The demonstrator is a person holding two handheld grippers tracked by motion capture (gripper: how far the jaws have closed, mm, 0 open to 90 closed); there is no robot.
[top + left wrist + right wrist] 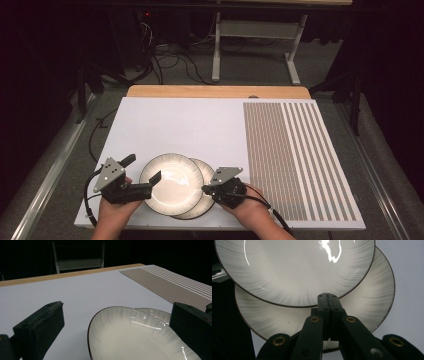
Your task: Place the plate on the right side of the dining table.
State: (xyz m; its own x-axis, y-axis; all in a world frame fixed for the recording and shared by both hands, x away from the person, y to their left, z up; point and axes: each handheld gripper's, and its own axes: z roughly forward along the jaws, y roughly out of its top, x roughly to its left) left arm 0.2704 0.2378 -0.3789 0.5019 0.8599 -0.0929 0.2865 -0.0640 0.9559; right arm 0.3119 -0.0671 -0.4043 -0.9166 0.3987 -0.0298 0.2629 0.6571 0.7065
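Observation:
Two white plates with dark rims overlap near the front edge of the white board. The upper plate lies partly over the lower plate. My left gripper is open at the upper plate's left rim, one jaw over the plate and one outside it. My right gripper is shut with nothing between its jaws. Its tips lie over the lower plate, right at the upper plate's rim.
The board's right part carries a striped pattern. A wooden table edge runs along the back. Beyond it stand a white table frame and floor cables. The board's front edge is close below the plates.

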